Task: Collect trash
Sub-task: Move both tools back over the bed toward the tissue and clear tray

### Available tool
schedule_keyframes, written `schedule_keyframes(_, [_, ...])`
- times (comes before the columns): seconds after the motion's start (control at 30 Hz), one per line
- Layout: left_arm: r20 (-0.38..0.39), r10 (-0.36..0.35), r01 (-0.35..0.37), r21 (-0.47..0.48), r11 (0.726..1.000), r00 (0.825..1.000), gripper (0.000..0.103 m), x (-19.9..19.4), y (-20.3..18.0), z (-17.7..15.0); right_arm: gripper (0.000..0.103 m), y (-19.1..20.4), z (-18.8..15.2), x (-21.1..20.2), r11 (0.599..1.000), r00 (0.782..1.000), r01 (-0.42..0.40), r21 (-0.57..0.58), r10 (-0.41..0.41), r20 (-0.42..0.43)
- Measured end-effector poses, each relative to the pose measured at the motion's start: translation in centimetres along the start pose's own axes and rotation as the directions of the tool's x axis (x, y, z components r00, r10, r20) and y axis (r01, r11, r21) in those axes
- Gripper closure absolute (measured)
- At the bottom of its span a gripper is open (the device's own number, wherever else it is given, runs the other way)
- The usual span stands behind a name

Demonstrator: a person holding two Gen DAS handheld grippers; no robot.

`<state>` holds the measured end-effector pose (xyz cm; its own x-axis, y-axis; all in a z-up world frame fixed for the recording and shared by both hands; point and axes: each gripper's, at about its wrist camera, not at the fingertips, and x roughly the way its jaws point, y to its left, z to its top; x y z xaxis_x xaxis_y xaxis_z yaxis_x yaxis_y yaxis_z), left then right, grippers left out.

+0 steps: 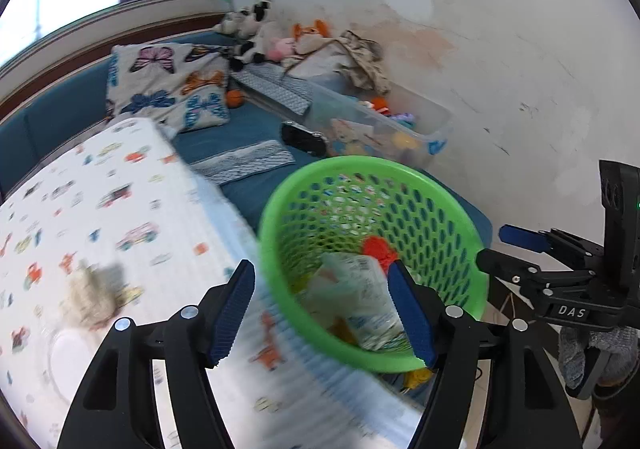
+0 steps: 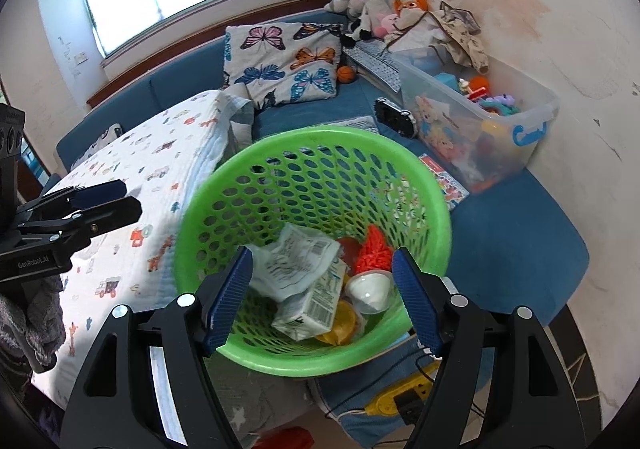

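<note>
The left hand-held gripper [image 1: 322, 313] is held spread and empty beside the vehicle-print quilt [image 2: 168, 169], while the right hand-held gripper [image 2: 322, 299], likewise spread, is poised over the green perforated basket [image 2: 312, 153], where a crumpled wrapper [image 2: 292, 261], a carton [image 2: 316, 305] and red netting [image 2: 372, 249] are gathered.

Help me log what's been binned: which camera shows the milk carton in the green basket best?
The right wrist view: the milk carton lies sharp inside the green basket. The left wrist view shows it motion-blurred, partly behind a fingertip.

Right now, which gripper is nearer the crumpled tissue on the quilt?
Left. The left gripper hangs just right of the crumpled tissue; the right gripper is open over the green basket, farther off.
</note>
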<state>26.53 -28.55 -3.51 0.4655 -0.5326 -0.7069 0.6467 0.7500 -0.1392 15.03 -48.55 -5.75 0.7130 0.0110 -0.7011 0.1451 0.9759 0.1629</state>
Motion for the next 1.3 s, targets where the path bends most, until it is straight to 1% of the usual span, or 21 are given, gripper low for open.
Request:
schedule_keyframes(0.17, [0.024, 0.039, -0.038, -0.038, 0.999, 0.999, 0.036, -2.2, 2.3, -1.3, 0.03, 1.7, 0.2, 0.0, 0.999, 1.0, -0.024, -0.027, 0.024, 0.002])
schedule_keyframes(0.3, [0.041, 0.095, -0.092, -0.062, 0.994, 0.995, 0.036, -3.9, 4.6, -2.6, 0.029, 3.5, 0.5, 0.3, 0.997, 0.999, -0.047, -0.061, 0.047, 0.0])
schedule_keyframes(0.37, [0.044, 0.124, -0.12, -0.073, 0.99, 0.991, 0.033, -4.6, 5.8, -3.1, 0.029, 4.6, 0.7, 0.5, 0.995, 0.998, -0.061, -0.077, 0.061, -0.003])
schedule_keyframes(0.4, [0.045, 0.141, -0.137, -0.08, 0.987, 0.989, 0.031, -5.0, 6.5, -3.5, 0.029, 5.1, 0.7, 0.6, 0.994, 0.998, -0.068, -0.084, 0.068, -0.004])
schedule_keyframes(0.43, [0.046, 0.155, -0.151, -0.088, 0.985, 0.987, 0.03, -5.3, 7.2, -3.7, 0.029, 5.6, 0.9, 0.8, 0.993, 0.997, -0.076, -0.093, 0.076, -0.006])
schedule_keyframes(0.57, [0.042, 0.194, -0.187, -0.132, 0.973, 0.98, 0.03, -6.7, 10.1, -5.0, 0.029, 7.9, 1.3, 1.3, 0.986, 0.994, -0.11, -0.126, 0.109, -0.016])
schedule_keyframes(0.73, [0.03, 0.251, -0.242, -0.178, 0.954, 0.968, 0.029, -8.6, 13.9, -6.9, 0.029, 10.9, 1.8, 2.4, 0.972, 0.987, -0.158, -0.176, 0.154, -0.036])
schedule_keyframes(0.9, [0.014, 0.29, -0.279, -0.232, 0.932, 0.957, 0.029, -10.2, 16.6, -8.8, 0.029, 14.7, 2.3, 4.1, 0.95, 0.977, -0.213, -0.228, 0.202, -0.07])
schedule_keyframes(1.07, [-0.008, 0.315, -0.306, -0.26, 0.916, 0.949, 0.029, -11.2, 18.4, -10.5, 0.029, 18.7, 2.6, 5.8, 0.924, 0.963, -0.27, -0.272, 0.252, -0.1])
schedule_keyframes(1.17, [-0.017, 0.322, -0.315, -0.266, 0.911, 0.946, 0.028, -11.7, 19.1, -11.2, 0.029, 21.1, 2.9, 7.1, 0.904, 0.949, -0.314, -0.29, 0.288, -0.128])
schedule_keyframes(1.3, [-0.026, 0.318, -0.313, -0.272, 0.91, 0.948, 0.026, -11.9, 19.7, -11.9, 0.029, 23.7, 3.4, 9.3, 0.89, 0.931, -0.36, -0.282, 0.322, -0.172])
